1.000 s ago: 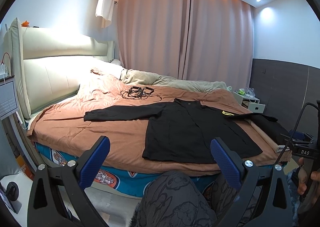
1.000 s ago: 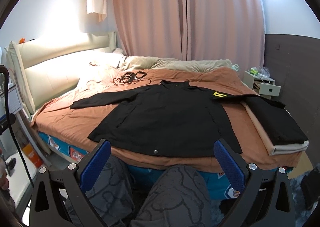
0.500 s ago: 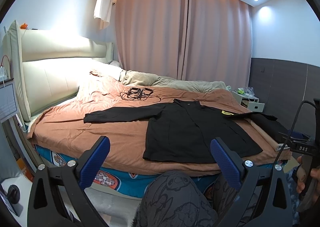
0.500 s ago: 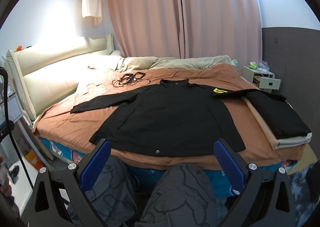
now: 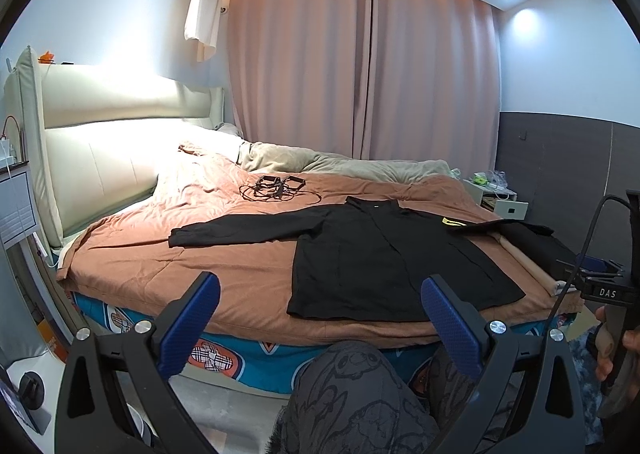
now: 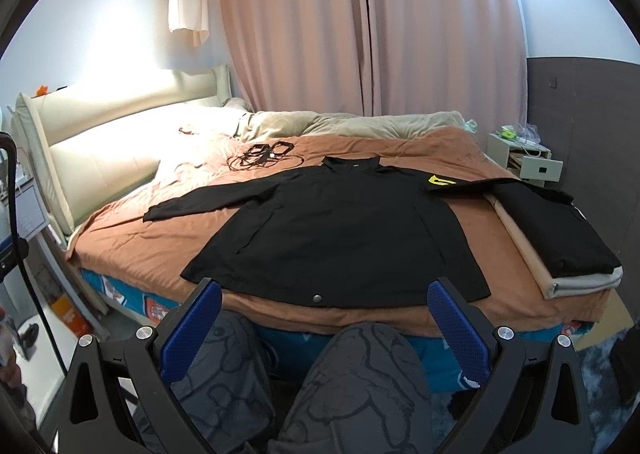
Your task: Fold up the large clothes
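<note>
Pink pleated curtains (image 6: pixel 380 21) hang behind a bed (image 6: pixel 132 230) spread with a rumpled rust-brown cover. The black jacket (image 6: pixel 332 230) lies flat there, sleeves out. Left gripper (image 5: pixel 320 318) and right gripper (image 6: pixel 324 318) gape wide, empty, short of the mattress edge.

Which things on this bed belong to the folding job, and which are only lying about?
For the job:
black jacket, spread flat with sleeves out
left gripper and right gripper, both open and empty

Lying about:
tangle of black cables
dark folded stack at the bed's right edge
beige blanket bunched near the curtain
nightstand
</note>
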`<action>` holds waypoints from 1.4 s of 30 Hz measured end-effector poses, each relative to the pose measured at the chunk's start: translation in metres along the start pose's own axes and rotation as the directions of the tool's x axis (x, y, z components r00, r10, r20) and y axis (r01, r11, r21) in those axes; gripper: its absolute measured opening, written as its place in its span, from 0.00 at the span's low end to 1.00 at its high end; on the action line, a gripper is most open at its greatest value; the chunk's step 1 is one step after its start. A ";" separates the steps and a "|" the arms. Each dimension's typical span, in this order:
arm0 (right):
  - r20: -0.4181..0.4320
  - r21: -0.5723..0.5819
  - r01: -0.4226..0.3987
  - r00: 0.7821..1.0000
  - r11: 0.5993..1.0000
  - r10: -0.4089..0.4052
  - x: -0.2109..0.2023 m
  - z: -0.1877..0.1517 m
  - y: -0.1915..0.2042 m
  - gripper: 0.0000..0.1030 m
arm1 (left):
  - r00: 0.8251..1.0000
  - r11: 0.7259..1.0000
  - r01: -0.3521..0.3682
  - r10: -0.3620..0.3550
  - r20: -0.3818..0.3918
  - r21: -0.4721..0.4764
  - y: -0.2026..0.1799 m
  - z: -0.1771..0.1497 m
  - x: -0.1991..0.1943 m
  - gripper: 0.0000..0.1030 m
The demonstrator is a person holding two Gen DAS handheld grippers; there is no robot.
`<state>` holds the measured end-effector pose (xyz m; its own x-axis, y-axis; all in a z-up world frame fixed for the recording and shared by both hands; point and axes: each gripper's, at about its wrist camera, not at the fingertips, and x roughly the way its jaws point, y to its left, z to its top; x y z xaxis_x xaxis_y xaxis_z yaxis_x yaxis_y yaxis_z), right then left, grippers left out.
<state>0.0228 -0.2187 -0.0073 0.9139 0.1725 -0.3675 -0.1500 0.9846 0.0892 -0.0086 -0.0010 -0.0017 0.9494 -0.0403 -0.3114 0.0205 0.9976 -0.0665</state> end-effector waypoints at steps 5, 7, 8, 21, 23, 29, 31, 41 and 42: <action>0.000 -0.006 0.001 1.000 1.000 -0.001 0.002 -0.001 -0.002 1.00 | 1.000 1.000 0.002 -0.002 0.002 -0.007 0.001 -0.002 -0.001 1.00; -0.002 -0.002 0.003 1.000 1.000 -0.003 0.002 -0.002 -0.002 1.00 | 1.000 1.000 0.001 -0.001 0.000 -0.005 0.000 -0.003 -0.001 1.00; -0.003 -0.001 -0.001 1.000 1.000 0.001 0.002 -0.003 -0.002 1.00 | 1.000 1.000 0.000 0.000 -0.001 -0.002 0.000 -0.004 -0.002 1.00; -0.016 0.011 0.006 1.000 1.000 -0.006 -0.002 0.001 -0.010 1.00 | 1.000 1.000 0.015 -0.016 -0.016 -0.019 0.000 -0.001 0.002 1.00; -0.013 0.011 0.011 1.000 1.000 -0.011 -0.002 0.003 -0.010 1.00 | 1.000 1.000 0.012 -0.013 -0.019 -0.021 0.001 0.000 0.004 1.00; -0.010 0.011 -0.011 1.000 1.000 0.011 0.010 0.011 -0.010 1.00 | 1.000 1.000 -0.010 0.009 -0.026 -0.024 0.009 0.001 0.008 1.00; -0.009 0.012 -0.023 1.000 1.000 0.023 0.017 0.014 -0.008 1.00 | 0.999 0.999 -0.023 0.022 -0.038 -0.025 0.012 0.003 0.013 1.00; -0.010 -0.020 -0.043 0.999 0.999 0.043 0.074 0.043 0.020 1.00 | 0.995 0.998 -0.036 0.031 -0.094 -0.054 0.043 0.020 0.075 1.00; -0.010 -0.021 -0.050 0.999 0.999 0.049 0.080 0.047 0.023 1.00 | 0.993 0.997 -0.047 0.041 -0.111 -0.058 0.048 0.021 0.085 1.00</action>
<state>0.1105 -0.1837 0.0082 0.9016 0.2211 -0.3718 -0.2029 0.9752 0.0880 0.0797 0.0450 -0.0113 0.9088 -0.0057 -0.4172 -0.0425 0.9934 -0.1062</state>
